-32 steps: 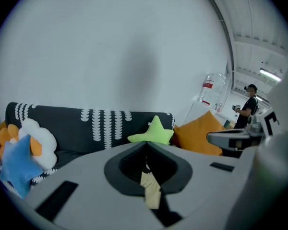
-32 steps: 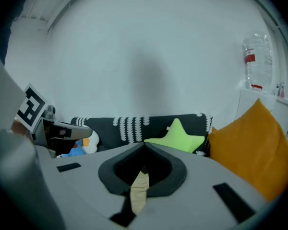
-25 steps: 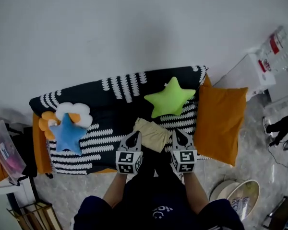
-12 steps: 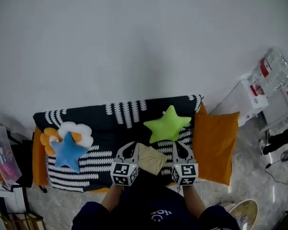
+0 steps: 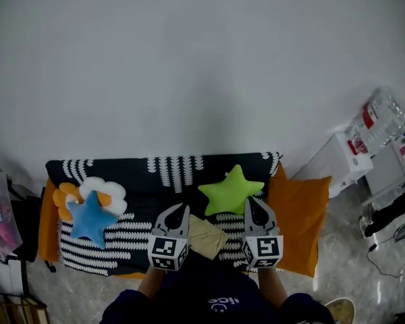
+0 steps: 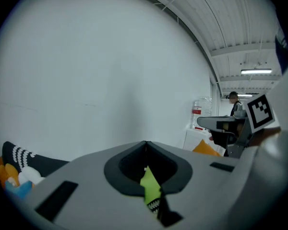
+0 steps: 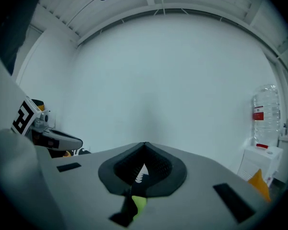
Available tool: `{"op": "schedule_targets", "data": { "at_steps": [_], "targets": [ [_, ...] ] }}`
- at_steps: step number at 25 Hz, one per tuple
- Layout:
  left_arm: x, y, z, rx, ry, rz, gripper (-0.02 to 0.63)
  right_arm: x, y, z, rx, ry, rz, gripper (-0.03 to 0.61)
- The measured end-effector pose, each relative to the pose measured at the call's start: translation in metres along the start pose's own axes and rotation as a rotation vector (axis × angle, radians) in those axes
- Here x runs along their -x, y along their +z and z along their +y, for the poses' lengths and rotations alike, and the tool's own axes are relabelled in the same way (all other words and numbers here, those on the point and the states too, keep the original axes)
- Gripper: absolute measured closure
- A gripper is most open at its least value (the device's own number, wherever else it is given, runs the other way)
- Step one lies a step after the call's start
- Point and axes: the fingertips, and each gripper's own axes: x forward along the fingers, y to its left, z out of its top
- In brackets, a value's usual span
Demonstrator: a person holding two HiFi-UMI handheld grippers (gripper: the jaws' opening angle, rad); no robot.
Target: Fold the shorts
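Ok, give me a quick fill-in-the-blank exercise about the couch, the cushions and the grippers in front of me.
1. The star cushion just beyond the right gripper is ____.
2. The other star cushion, at the left end of the couch, is ____.
3. Between the left gripper and the right gripper lie the folded beige ____.
4. Neither gripper holds anything: both pairs of jaws are ____.

Missing words: green, blue, shorts, shut.

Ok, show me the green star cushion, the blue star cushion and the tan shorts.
green star cushion [image 5: 231, 190], head view, middle of the star.
blue star cushion [image 5: 91, 218], head view, middle of the star.
shorts [image 5: 206, 236], head view, middle of the tan fabric.
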Motion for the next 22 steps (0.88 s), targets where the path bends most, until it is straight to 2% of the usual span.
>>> {"op": "schedule_targets", "data": {
  "at_steps": [3, 5, 10, 15, 19, 22],
  "targets": [
    [0.004, 0.014, -0.002, 0.029, 0.021, -0.053, 0.612, -0.001, 0.011, -0.003, 0.04, 0.0, -0.012, 0.569],
    [0.005, 0.023, 0.0, 0.019, 0.044, -0.09, 0.612, -0.004, 0.014, -0.003, 0.069, 0.002, -0.005, 0.569],
    [0.006, 0.029, 0.005, 0.02, 0.072, -0.104, 0.614, -0.004, 0.016, -0.001, 0.011, 0.03, -0.045, 0.569],
    [0.009, 0.029, -0.001, 0.002, 0.094, -0.126, 0.614, -0.001, 0.014, 0.004, 0.057, 0.066, -0.061, 0.569],
    [0.012, 0.038, 0.0, -0.034, 0.129, -0.173, 0.614, 0.001, 0.014, 0.004, 0.06, 0.056, -0.055, 0.571],
    [0.012, 0.042, -0.005, -0.043, 0.115, -0.194, 0.614, 0.005, 0.013, 0.001, 0.095, 0.057, -0.052, 0.571]
  ]
}}
